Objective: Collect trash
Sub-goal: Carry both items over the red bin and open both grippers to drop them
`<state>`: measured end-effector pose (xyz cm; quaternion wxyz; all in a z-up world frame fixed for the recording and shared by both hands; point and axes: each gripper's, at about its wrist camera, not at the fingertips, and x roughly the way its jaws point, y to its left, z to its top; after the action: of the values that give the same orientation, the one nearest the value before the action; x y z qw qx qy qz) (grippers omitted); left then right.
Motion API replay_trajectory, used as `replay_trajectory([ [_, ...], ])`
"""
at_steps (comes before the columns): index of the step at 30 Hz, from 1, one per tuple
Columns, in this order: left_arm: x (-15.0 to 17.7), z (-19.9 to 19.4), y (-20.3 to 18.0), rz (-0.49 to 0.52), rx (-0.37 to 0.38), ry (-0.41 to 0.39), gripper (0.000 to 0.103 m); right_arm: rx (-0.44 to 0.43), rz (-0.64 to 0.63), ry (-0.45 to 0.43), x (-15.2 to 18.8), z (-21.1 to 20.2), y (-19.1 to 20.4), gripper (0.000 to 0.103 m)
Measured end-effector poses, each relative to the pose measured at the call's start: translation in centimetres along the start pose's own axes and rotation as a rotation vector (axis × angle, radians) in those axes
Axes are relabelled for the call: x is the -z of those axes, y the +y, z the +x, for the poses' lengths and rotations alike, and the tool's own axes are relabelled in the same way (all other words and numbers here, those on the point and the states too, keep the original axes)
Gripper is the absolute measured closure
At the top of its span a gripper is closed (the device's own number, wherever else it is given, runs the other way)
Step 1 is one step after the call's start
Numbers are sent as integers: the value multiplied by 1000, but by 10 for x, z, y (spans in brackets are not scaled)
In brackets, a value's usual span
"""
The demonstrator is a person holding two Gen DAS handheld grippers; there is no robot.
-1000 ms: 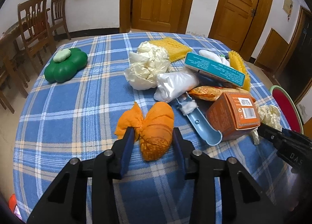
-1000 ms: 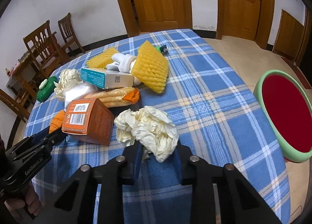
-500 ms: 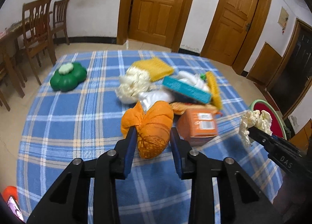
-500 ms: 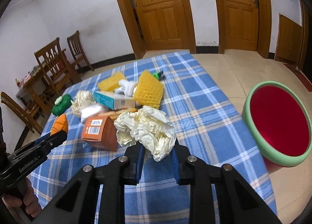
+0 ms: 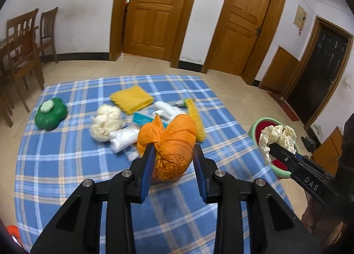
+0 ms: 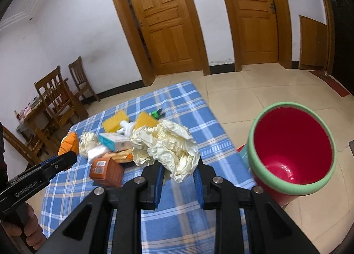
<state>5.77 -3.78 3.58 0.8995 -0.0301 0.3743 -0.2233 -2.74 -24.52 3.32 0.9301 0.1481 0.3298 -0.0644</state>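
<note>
Our left tongs (image 5: 173, 161) are clamped on an orange mesh bundle (image 5: 170, 143), both blue pads pressed into its sides, and the bundle hangs clear above the blue checked tablecloth (image 5: 66, 165). Our right tongs (image 6: 179, 172) are clamped on a crumpled wad of cream paper (image 6: 168, 145), also held off the table. Seen from the left wrist, the right tongs (image 5: 273, 145) carry the wad (image 5: 277, 139) out past the table's right edge, in front of a bin (image 5: 255, 125) with a green rim and a red inside that stands on the tiled floor. From the right wrist the bin (image 6: 252, 141) sits just beside the table's right edge with its mouth open to us, and nothing stands between the paper and that mouth.

The rest of the trash lies in a heap towards the far middle of the table: an orange carton (image 6: 106, 171), a teal and white box (image 6: 110, 141), yellow honeycomb foam sheets (image 5: 131, 99), another cream paper ball (image 5: 106, 123) and a white plastic bag (image 5: 124, 136). A green flower-shaped container (image 5: 50, 115) sits well apart near the left edge. The near half of the cloth is bare under both tongs. Tiled floor lies open beyond the far edge up to two wooden doors (image 5: 154, 10), and wooden chairs (image 5: 22, 48) stand off to the left
</note>
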Motion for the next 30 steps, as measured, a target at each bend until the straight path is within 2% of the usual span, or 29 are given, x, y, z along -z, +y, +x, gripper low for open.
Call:
replay_trajectory([
  [11, -20, 23, -55, 67, 68, 30, 68, 61, 84, -36, -17, -7, -52, 76],
  [22, -29, 64, -113, 158, 125, 81, 68, 157, 207, -53, -14, -12, -121, 76],
  [30, -32, 90, -156, 231, 164, 108, 68, 222, 276, -17, -8, -5, -162, 75],
])
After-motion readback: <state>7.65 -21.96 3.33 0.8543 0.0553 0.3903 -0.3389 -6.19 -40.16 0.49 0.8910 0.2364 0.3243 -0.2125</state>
